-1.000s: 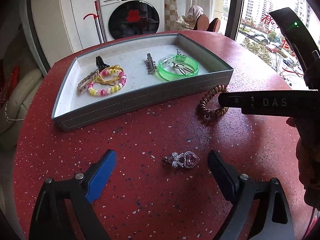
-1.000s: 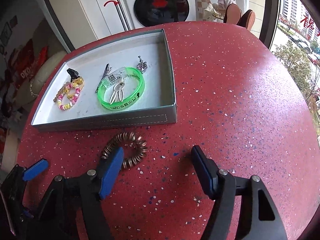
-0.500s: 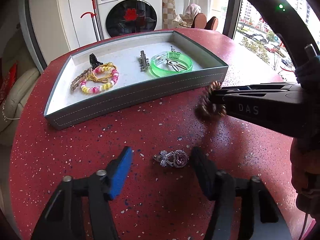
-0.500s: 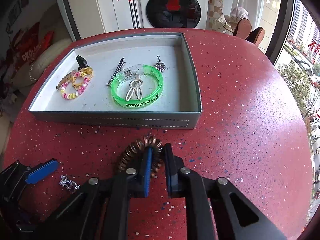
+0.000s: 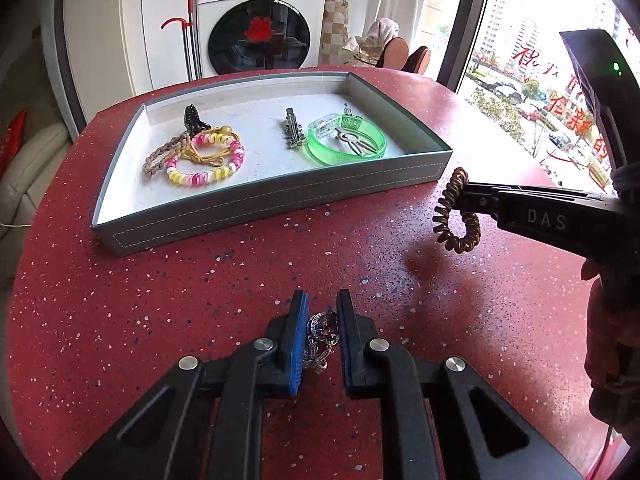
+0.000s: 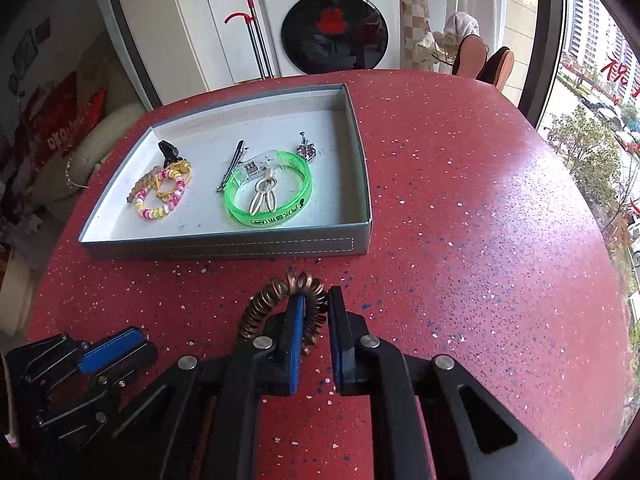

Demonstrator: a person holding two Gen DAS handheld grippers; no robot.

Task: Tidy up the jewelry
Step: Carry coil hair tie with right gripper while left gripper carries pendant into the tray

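Red speckled worktop [image 5: 120,320] under both grippers, washing machine [image 5: 260,28] behind. Since a second ago: left gripper [image 5: 322,316] jaws, then wide apart, now closing with the sparkly heart brooch [image 5: 322,330] between them, low on the worktop. Right gripper [image 6: 314,312], then open beside the brown coil hair tie [image 6: 280,300], now clamped on it and raised off the worktop. Beyond, grey tray [image 5: 280,204] with beaded bracelet [image 5: 208,160] leftward, hair clip [image 5: 292,132] in the middle, green bangle [image 5: 346,146] rightward.

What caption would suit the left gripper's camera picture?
Left gripper closing around a sparkly brooch; right gripper lifts a coiled hair tie beside the tray.
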